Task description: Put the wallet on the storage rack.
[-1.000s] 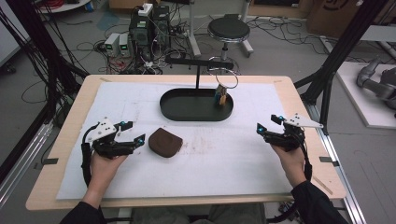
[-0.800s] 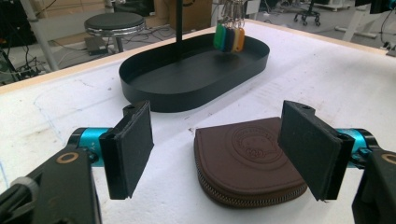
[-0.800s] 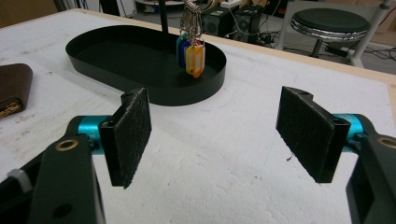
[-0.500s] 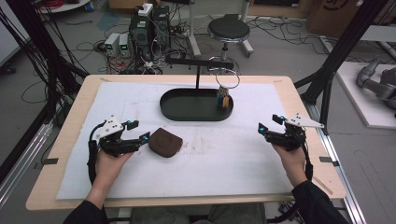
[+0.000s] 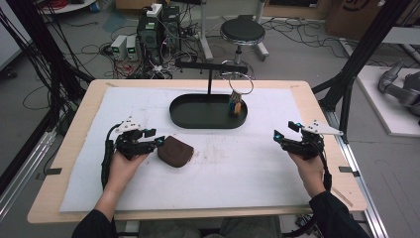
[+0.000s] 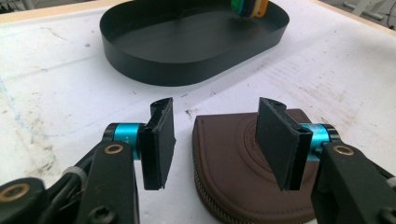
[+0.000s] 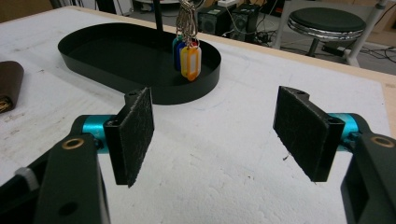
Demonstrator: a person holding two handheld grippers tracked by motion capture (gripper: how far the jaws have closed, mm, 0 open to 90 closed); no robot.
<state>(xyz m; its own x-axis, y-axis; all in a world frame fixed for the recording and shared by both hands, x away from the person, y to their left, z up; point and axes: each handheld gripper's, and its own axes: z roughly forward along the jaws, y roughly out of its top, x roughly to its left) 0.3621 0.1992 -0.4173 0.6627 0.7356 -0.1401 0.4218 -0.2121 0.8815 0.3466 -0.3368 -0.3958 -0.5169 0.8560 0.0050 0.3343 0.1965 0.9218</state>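
The landmark is the black oval metal tray (image 5: 208, 116) that stands toward the far side of the white padded mat (image 5: 237, 173) on the pale wooden table (image 5: 317, 106). Nearer the person than the tray, and off toward its left end, lies the brown leather zip pouch (image 5: 175, 150), flat on the mat and well clear of the tray wall. The left gripper (image 5: 157, 142) sits just to the pouch's left, its tips at the pouch's near-left edge; in the left gripper view (image 6: 212, 140) the jaws have just been closing and stand partly drawn in, one pad on the bare mat beside the pouch's rounded corner and the other over the pouch's top, so a part of the pouch (image 6: 243, 163) lies between them, but a gap shows between the left-hand pad and the leather and the pads do not pinch it. From the tray's far rim rises a thin black T-shaped stand (image 5: 210, 74), and from its arm a bunch of metal rings with coloured plastic key tags (image 5: 236, 103) hangs down into the tray's right end; in the right gripper view the orange and blue tags (image 7: 189, 58) hang just inside the tray wall. The right gripper (image 5: 286, 135) is held low over the mat, well to the right of the tray and nearer the person, its jaws (image 7: 212, 135) spread wide with nothing but mat between them.
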